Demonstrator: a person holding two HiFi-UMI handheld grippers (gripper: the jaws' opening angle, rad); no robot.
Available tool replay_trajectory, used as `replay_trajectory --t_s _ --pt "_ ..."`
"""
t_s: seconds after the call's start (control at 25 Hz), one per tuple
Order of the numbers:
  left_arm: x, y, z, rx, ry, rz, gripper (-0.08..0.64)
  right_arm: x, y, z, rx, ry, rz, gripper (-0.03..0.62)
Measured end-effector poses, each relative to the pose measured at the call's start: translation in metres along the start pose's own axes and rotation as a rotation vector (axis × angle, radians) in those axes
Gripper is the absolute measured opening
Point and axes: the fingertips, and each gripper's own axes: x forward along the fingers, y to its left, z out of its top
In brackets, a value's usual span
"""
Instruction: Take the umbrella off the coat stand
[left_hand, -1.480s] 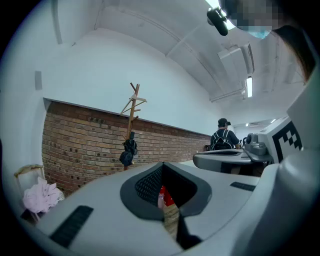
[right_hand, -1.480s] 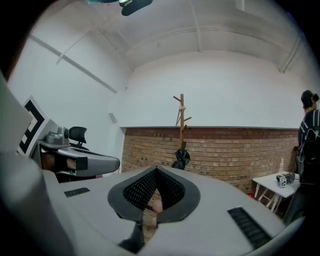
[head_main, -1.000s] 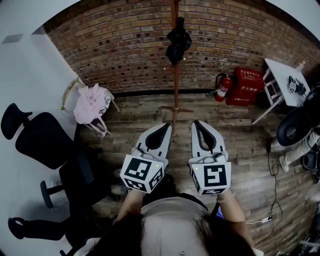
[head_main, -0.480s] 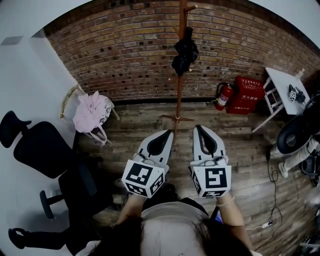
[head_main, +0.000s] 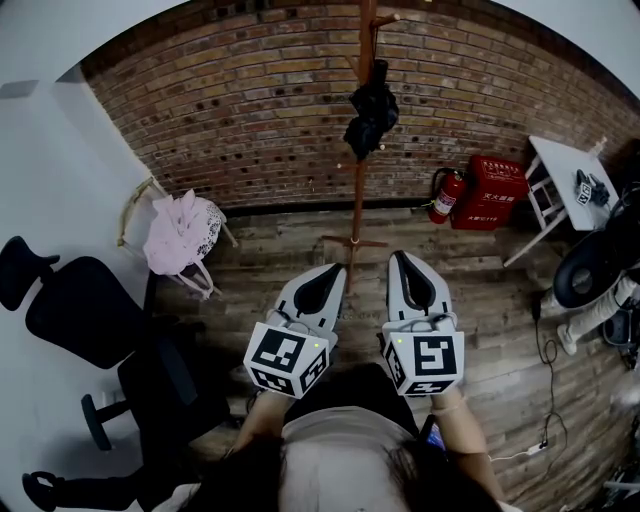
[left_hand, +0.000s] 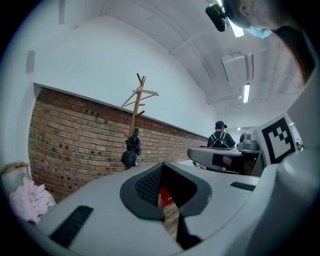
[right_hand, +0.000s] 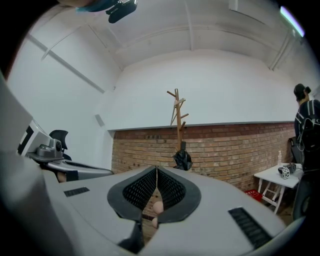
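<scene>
Since a second ago the head view has taken in more of the coat stand: its upper pegs now show and the umbrella sits lower in the picture, while both grippers hold the same side-by-side pose in front of the person's body. Nearest, the left gripper (head_main: 338, 268) and the right gripper (head_main: 397, 256) point level toward the wall, each with its jaws pressed together and nothing between them; through each pair only floor and far clutter show. Beyond them lies a bare stretch of wooden floor (head_main: 480, 300). The coat stand (head_main: 357, 180) rises from that floor's far edge, just in front of the brick wall (head_main: 250, 100). The umbrella (head_main: 371, 112), black and folded into a bundle, hangs high on the stand's pole, just below the upper pegs and well apart from both grippers. This looks like the approach step: nothing is grasped yet and the stand is still out of reach. The next move likely calls for closing the gap, raising one gripper to the bundle's height, parting its jaws, and finding a firm part of the umbrella to clamp. It would then have to be lifted up and clear of its peg without rocking the slender stand.
</scene>
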Motion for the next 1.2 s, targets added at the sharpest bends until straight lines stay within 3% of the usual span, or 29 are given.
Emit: replay_trajectory --t_s 0.16,0.48,1.2 --pt "0.007 0.006 0.003 -0.034 -0.012 0.004 0.009 0.007 -0.007 0.001 0.012 0.0 -0.013 0.035" --pt "0.041 0.02 0.004 -0.012 -0.009 0.001 0.008 0.041 -0.023 0.004 0.05 -0.033 0.034 0.037" --pt "0.148 0.083 0.01 -0.013 0.022 0.049 0.008 0.153 -0.08 0.007 -0.007 -0.032 0.044 0.037"
